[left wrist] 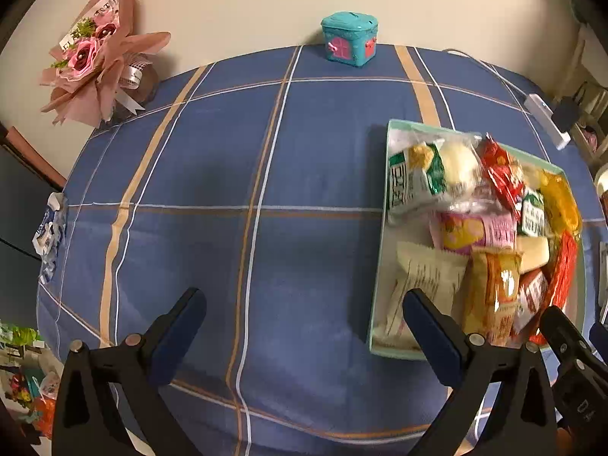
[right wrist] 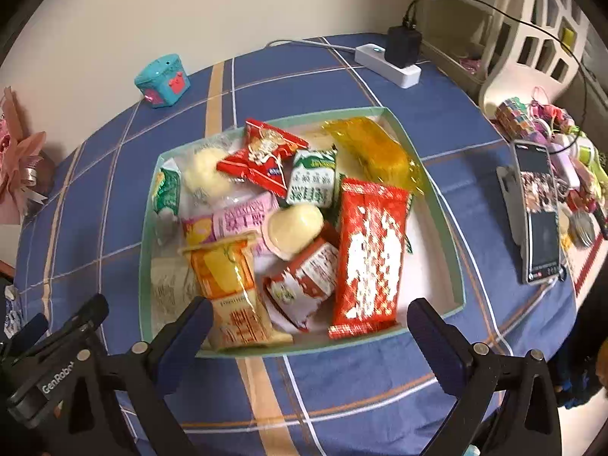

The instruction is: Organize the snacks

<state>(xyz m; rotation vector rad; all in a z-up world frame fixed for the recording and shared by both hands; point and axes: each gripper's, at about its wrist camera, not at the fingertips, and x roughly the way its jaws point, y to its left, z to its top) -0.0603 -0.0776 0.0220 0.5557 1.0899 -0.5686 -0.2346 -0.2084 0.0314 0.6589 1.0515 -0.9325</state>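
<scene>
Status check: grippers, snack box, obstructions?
Left hand-held gripper open, empty. Right hand-held gripper open, empty. Shallow pale-green box full of wrapped snacks. Nothing blocking.

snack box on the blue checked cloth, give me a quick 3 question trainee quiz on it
1. True or false: the shallow pale green cardboard box is empty.
2. Which lies nearest the box's right wall: (a) the long red and white foil packet, (b) the orange and yellow packet, (c) the round white wrapped sweet?
3. What state is the right claw in?

Key
1. False, it is full of wrapped snacks.
2. a
3. Open, hovering over the box's near edge, holding nothing.
</scene>
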